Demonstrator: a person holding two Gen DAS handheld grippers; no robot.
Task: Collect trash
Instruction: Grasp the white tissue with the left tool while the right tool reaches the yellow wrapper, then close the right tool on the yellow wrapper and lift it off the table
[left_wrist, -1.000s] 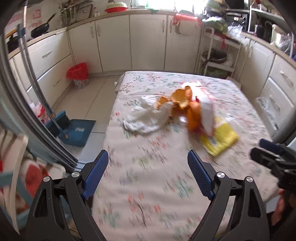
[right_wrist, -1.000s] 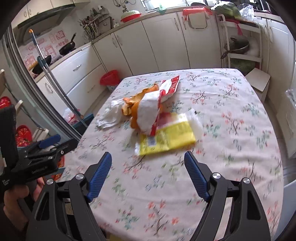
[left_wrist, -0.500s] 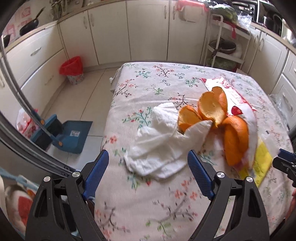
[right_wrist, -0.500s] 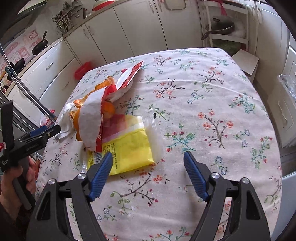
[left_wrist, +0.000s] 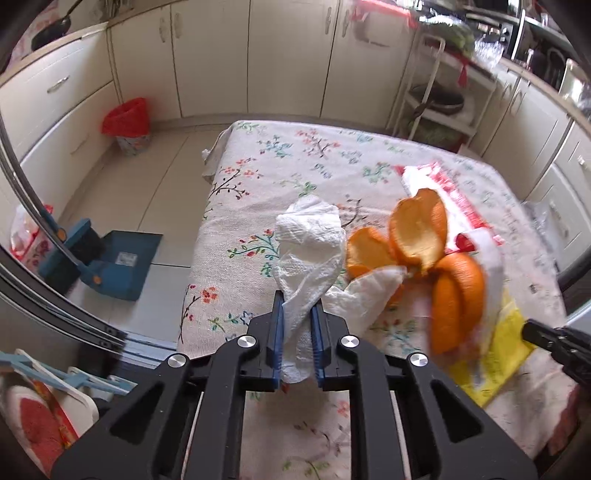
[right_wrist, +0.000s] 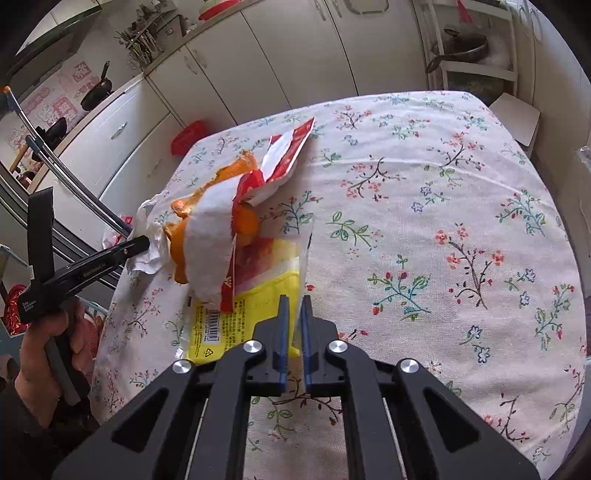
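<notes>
A pile of trash lies on the floral tablecloth (left_wrist: 280, 155). My left gripper (left_wrist: 297, 314) is shut on a crumpled white paper towel (left_wrist: 310, 251), which stands up between its blue pads. Orange peels (left_wrist: 417, 236) and a red-and-white wrapper (left_wrist: 461, 206) lie to its right. My right gripper (right_wrist: 292, 306) is shut on the edge of a yellow plastic packet (right_wrist: 236, 317) that lies under the peels (right_wrist: 243, 225) and the wrapper (right_wrist: 210, 236). The left gripper also shows in the right wrist view (right_wrist: 140, 242), at the towel.
A red-lined bin (left_wrist: 127, 123) stands on the floor by the white cabinets (left_wrist: 288, 55). A blue dustpan and brush (left_wrist: 110, 266) lie on the floor left of the table. A metal shelf rack (left_wrist: 439, 92) with a pot is at the back right.
Both grippers moved in toward the pile and closed. The left one took hold of the paper towel, the right one took hold of the yellow packet's edge.
</notes>
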